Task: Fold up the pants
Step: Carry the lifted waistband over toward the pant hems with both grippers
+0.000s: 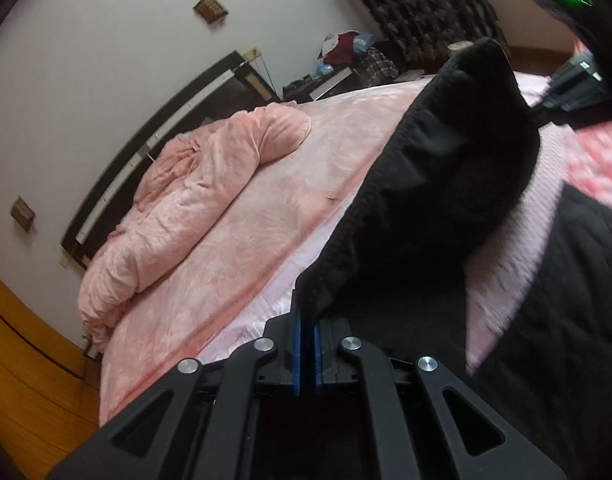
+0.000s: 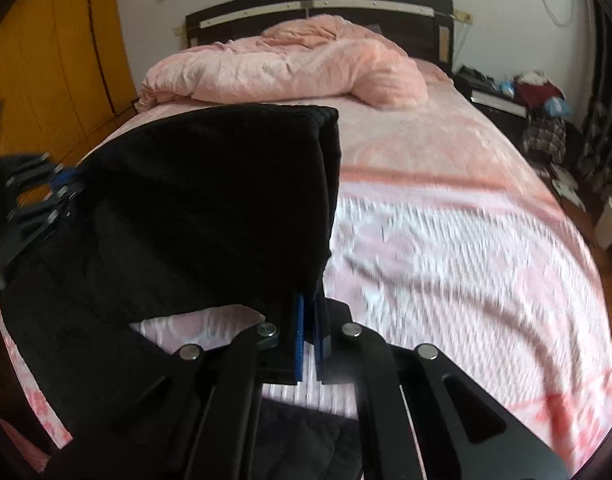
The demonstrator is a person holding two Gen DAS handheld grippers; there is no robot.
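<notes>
Gripping black pants (image 1: pixel 437 184) above pink bed (image 1: pixel 234 248), left tool (image 1: pixel 309 344) and right tool (image 2: pixel 310 332) both clamped.

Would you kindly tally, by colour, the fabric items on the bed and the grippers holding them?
Black pants: 1, lifted off the bed
Pink crumpled duvet: 1, at the headboard end
Pink bedspread: 1
Black grippers with blue pads: 2, left gripper and right gripper, each shut on the pants
Total: 5

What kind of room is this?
Most likely a bedroom at home. There is a big bed with a dark headboard, a crumpled pink quilt on it, and a messy nightstand beside it.
</notes>
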